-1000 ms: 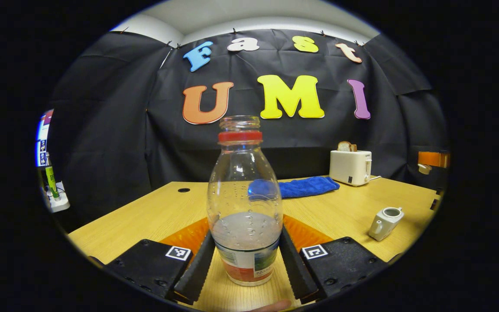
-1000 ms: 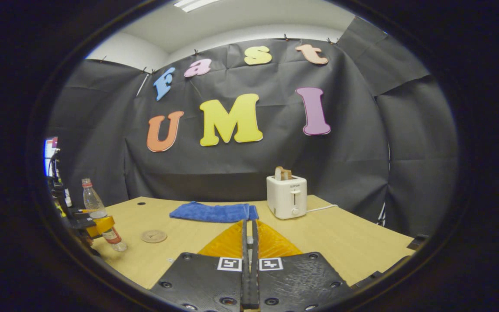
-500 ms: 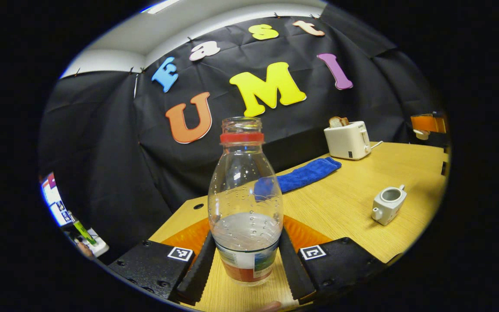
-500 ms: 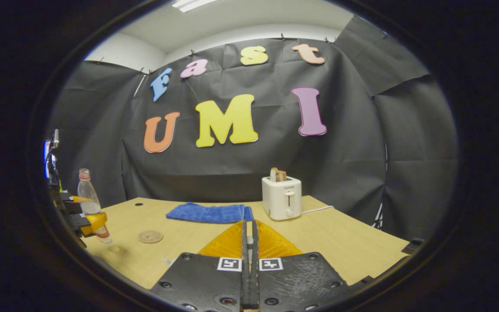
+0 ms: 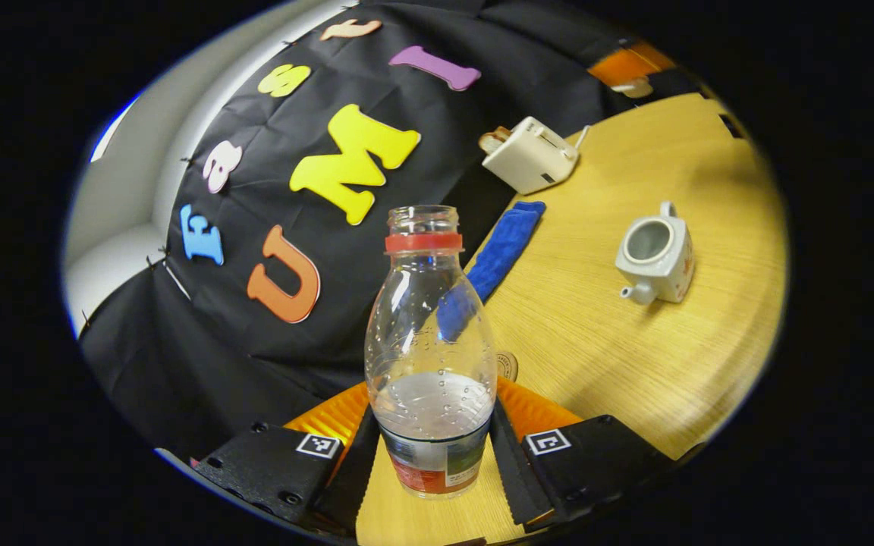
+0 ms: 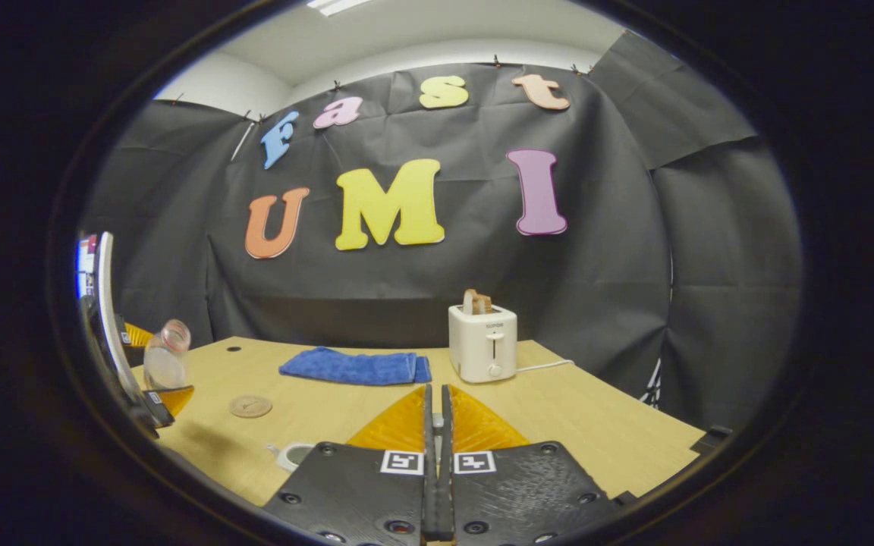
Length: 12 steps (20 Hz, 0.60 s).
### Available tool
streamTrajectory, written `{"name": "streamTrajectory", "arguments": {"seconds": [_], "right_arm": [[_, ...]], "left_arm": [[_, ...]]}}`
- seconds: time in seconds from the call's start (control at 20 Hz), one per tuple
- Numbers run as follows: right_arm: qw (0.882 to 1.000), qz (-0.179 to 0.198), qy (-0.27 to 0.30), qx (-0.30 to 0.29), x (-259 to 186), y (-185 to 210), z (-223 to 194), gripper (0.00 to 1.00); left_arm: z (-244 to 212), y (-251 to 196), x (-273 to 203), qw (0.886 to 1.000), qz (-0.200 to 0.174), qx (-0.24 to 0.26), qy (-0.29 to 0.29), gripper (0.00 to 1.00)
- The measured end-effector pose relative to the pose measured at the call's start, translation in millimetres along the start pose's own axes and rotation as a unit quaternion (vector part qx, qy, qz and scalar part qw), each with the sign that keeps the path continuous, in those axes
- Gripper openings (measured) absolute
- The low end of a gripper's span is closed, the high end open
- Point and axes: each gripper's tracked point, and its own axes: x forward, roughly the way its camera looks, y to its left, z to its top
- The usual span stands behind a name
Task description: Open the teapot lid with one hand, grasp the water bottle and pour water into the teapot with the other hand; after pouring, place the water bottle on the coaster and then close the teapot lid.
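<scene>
The left hand-held gripper (image 5: 431, 462) has both fingers pressed on the lower body of the clear plastic water bottle with the red neck ring (image 5: 429, 356), clamping it at the label band. The bottle is uncapped and roughly a third full, and the tilted horizon in the left gripper view says it is leaning over toward the pour. Out past the bottle's shoulder sits the small round wooden coaster (image 5: 507, 365) on the pale wooden bench (image 5: 634, 356), waiting for later. Farther right stands the little white ceramic teapot (image 5: 653, 254), lid off, mouth open and facing up, well apart from the bottle's neck.

The right hand-held gripper (image 6: 438, 425) is fully closed, fingers pressed together; whether the lid is pinched there cannot be told. At its lower left the teapot's rim just peeks out. Beyond lie a folded blue cloth (image 6: 350, 366) and a white toaster with bread (image 6: 482, 343).

So this looks like the carry into the pour. The next move calls for bringing the bottle's mouth directly above the teapot's opening, then tipping slowly; that opening is small, so a poor line-up would likely spill onto the bench.
</scene>
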Motion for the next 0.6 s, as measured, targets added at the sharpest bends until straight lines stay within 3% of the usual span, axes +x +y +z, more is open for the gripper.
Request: {"name": "streamTrajectory", "arguments": {"seconds": [0.15,0.35,0.6], "right_arm": [[1.000,-0.002,-0.001,-0.007,-1.4,-5.8,3.6,0.00],[1.000,-0.006,-0.004,-0.012,-1.2,-14.5,6.9,0.00],[1.000,-0.013,-0.005,-0.022,-1.3,-27.5,10.7,0.00]], "left_arm": [[7.3,-14.9,5.3,0.997,-0.014,0.073,0.012,0.77],[10.4,-22.7,10.4,0.989,-0.019,0.146,0.026,0.73],[17.9,-25.6,9.9,0.962,-0.009,0.272,0.036,0.73]]}}
